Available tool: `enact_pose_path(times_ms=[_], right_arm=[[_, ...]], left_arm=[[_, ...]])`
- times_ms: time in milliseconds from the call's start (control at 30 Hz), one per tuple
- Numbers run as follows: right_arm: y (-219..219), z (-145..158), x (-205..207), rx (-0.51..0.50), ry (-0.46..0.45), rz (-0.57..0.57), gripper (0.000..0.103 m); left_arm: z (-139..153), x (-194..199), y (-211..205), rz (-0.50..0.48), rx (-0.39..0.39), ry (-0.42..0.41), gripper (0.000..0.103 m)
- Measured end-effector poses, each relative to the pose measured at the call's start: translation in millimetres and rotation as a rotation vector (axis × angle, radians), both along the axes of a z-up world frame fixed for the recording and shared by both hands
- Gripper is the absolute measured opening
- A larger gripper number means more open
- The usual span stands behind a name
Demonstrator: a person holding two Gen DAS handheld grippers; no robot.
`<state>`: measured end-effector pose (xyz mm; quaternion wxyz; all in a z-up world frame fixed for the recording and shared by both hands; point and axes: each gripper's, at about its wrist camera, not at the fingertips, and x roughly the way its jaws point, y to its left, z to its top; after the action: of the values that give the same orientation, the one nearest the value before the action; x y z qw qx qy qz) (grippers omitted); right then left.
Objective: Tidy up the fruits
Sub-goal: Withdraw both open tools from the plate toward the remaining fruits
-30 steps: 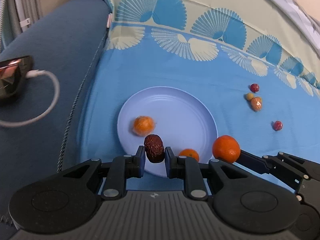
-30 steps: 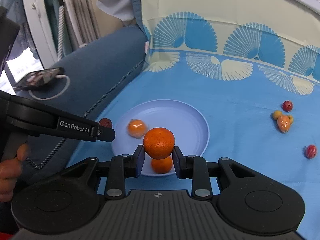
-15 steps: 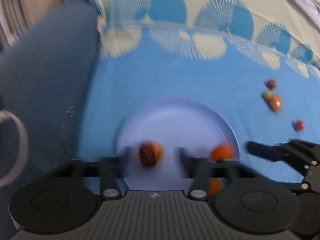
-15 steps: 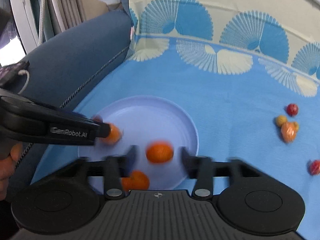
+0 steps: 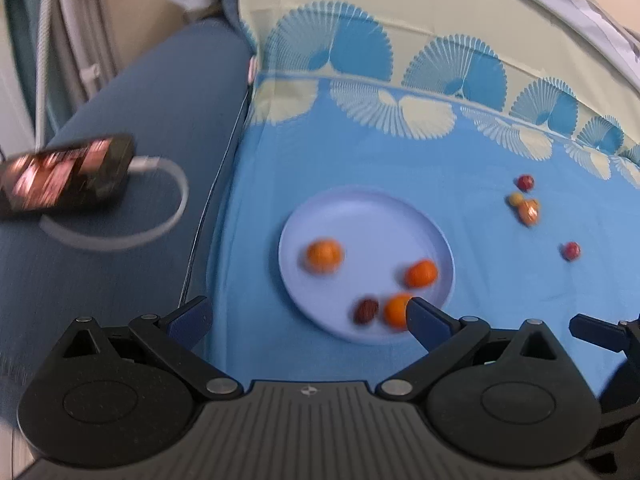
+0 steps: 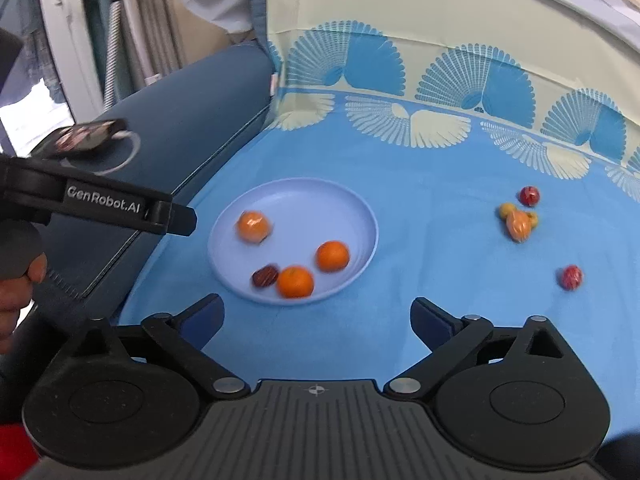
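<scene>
A lilac plate [image 5: 360, 208] [image 6: 352, 200] lies on the blue cloth. On it are a wrapped orange [image 5: 324, 255] [image 6: 253, 227], two bare oranges [image 5: 420, 273] [image 6: 332, 256] [image 5: 395, 310] [image 6: 295, 282] and a dark red date [image 5: 365, 311] [image 6: 265, 276]. My left gripper [image 5: 306, 320] is open and empty, above the plate's near edge. My right gripper [image 6: 316, 320] is open and empty, just in front of the plate. Loose small fruits lie to the right: two red ones [image 6: 529, 195] [image 6: 571, 277] and an orange-yellow cluster [image 6: 518, 220].
A phone [image 5: 64, 178] with a white cable [image 5: 176, 196] lies on the dark blue sofa seat at left. The left gripper's finger [image 6: 120, 208] reaches in from the left in the right wrist view. The patterned cloth rises up the sofa back behind.
Both grippers opened and pulled back and up. The date and the orange they held now lie on the plate.
</scene>
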<state>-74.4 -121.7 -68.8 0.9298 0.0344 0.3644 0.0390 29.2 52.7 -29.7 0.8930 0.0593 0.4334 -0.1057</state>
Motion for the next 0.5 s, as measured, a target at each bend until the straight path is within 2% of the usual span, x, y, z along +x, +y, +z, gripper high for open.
enact_pose_path(times_ms=[100, 300, 500], right_arm=[[5, 10, -19, -0.039, -0.045, 0.011, 0.102], [4, 29, -44, -0.056, -0.133, -0.009, 0.102], [-1, 37, -67, -0.073, -0.179, -0.031, 0.102]], left_arm=[[12, -17, 8, 0.023, 0.014, -0.024, 0.103], [41, -47, 7, 0.026, 0.010, -0.086, 0.103], [52, -71, -2, 0.002, -0.026, -0.075, 0.103]])
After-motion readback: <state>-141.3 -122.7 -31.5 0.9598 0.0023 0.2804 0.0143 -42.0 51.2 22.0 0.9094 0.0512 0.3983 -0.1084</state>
